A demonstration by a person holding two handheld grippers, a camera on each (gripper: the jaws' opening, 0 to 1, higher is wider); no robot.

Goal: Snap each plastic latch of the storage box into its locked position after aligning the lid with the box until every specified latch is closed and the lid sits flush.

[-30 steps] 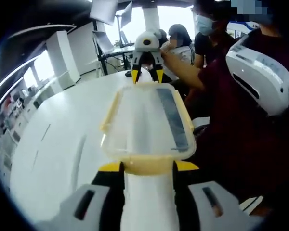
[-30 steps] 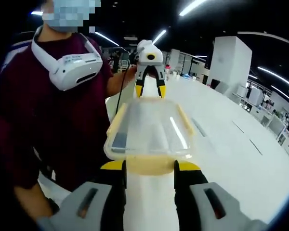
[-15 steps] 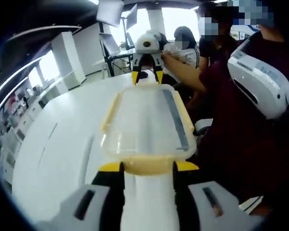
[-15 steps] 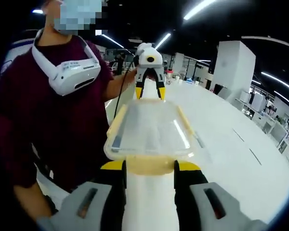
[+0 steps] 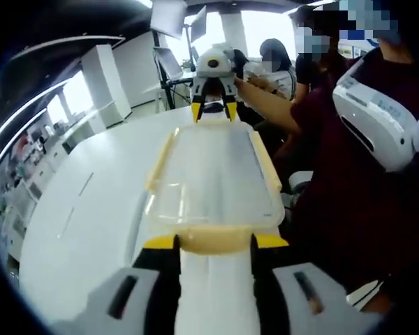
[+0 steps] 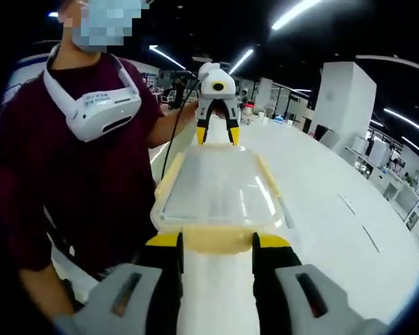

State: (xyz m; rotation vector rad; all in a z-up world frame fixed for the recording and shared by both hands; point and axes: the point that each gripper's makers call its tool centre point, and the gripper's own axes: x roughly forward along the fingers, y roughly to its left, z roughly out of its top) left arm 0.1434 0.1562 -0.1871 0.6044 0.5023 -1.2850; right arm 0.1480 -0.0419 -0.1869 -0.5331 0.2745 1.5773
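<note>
I have the storage box (image 5: 213, 174) lifted between my two grippers, above the white surface (image 5: 91, 209). My left gripper (image 5: 214, 243) has its fingers closed on the yellow end latch (image 5: 215, 237) nearest it; in the right gripper view my right gripper (image 6: 216, 241) grips the opposite end the same way. The box looks light and empty, of thin clear plastic with a clear lid (image 6: 216, 188), so I judge it stiff but slick, and liable to twist if one end slips. The end latches give the surest hold. The round surface is bare and bright. Around it is an open office with ceiling strip lights (image 6: 297, 10), and seated people (image 5: 272, 59) beyond.
</note>
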